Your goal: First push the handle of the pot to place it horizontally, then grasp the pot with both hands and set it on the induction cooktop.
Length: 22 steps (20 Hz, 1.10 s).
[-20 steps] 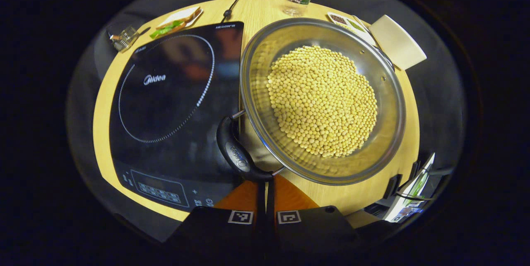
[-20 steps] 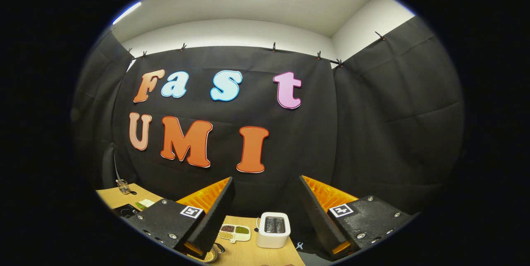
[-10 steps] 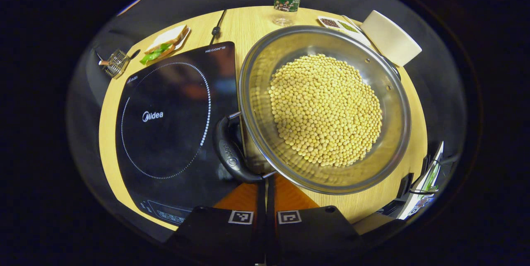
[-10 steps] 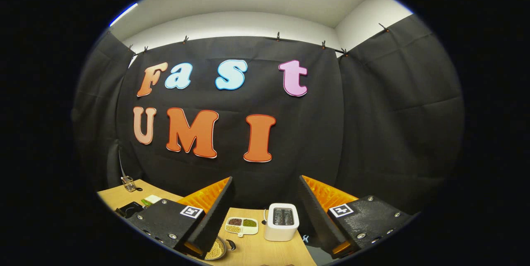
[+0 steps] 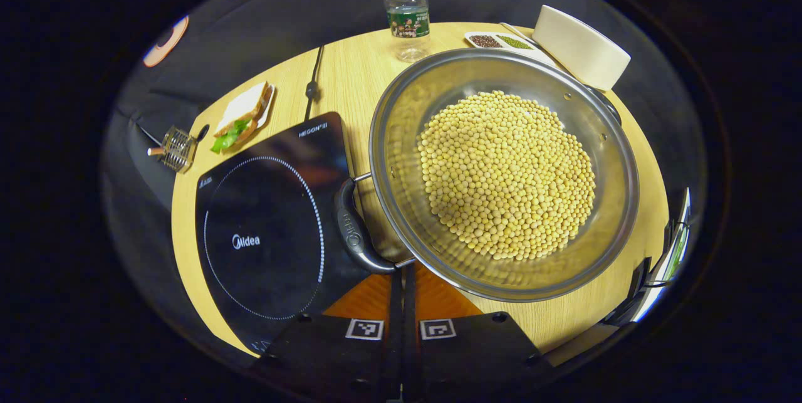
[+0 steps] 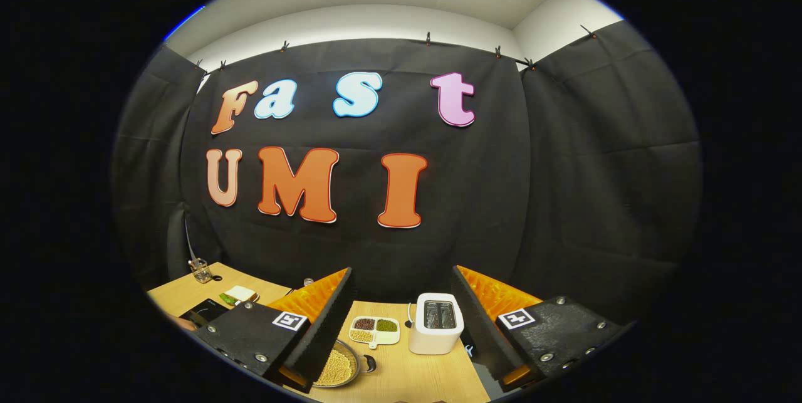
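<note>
A steel pot (image 5: 388, 140) full of yellow beans stands on the wooden table, right of the black induction cooktop (image 5: 263, 240). Its black handle (image 5: 352, 234) curves along the rim on the cooktop side. My left gripper (image 5: 404, 272) is shut with nothing held, and its tips rest against the near end of that handle. In the right gripper view, my right gripper (image 6: 401, 270) is open and held high above the table, level with the booth wall. The pot (image 6: 338, 366) lies low between its fingers, with its other handle (image 6: 370, 363) toward the toaster.
Behind the pot stand a water bottle (image 5: 407, 11), a white toaster (image 5: 579, 46) and a divided tray of beans (image 5: 498, 41). A sandwich (image 5: 241, 118), a small wire basket (image 5: 175, 149) and the cooktop's cable (image 5: 311, 86) lie at the back left.
The left gripper view has swung, so the cooktop sits lower left and more far table shows; tips stay at the handle. The right gripper has tipped down, bringing pot and toaster further into view.
</note>
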Each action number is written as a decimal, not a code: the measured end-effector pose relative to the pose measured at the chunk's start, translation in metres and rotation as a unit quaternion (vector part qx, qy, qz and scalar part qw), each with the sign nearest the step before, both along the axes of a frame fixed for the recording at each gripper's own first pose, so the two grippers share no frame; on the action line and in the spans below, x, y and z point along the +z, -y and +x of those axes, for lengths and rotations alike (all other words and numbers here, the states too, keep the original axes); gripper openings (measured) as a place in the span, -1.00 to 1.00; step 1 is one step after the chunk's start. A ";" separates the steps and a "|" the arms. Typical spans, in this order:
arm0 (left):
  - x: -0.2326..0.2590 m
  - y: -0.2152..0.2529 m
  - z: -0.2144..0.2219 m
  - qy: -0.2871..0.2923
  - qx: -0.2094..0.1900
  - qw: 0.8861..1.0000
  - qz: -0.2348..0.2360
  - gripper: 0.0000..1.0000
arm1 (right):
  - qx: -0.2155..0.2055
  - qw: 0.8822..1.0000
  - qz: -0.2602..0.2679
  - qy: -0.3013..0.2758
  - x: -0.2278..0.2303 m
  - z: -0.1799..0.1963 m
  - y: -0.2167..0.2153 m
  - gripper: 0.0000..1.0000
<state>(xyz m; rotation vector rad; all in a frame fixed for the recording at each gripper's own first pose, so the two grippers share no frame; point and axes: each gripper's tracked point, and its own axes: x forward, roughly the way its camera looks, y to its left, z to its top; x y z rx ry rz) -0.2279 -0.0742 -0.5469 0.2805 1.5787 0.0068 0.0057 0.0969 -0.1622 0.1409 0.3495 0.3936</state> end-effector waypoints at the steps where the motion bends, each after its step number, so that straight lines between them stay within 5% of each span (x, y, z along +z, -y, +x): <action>1: -0.003 0.001 0.003 0.006 -0.007 1.000 -0.001 -0.84 | 0.002 1.000 -0.002 -0.005 -0.004 -0.002 -0.001 0.90; 8: -0.014 -0.007 0.035 0.037 -0.036 0.999 0.002 -0.85 | 0.012 0.998 -0.019 -0.051 -0.033 -0.008 -0.014 0.90; 18: 0.010 -0.011 0.054 0.084 0.068 0.993 -0.056 -0.83 | 0.058 0.988 -0.039 -0.137 -0.092 -0.026 -0.057 0.92; 21: 0.036 -0.019 0.074 0.123 0.068 0.988 -0.066 0.02 | 0.073 0.981 -0.044 -0.173 -0.118 -0.034 -0.072 0.91; 22: 0.042 -0.020 0.081 0.134 0.069 0.986 -0.073 0.17 | 0.078 0.978 -0.047 -0.186 -0.127 -0.036 -0.077 0.92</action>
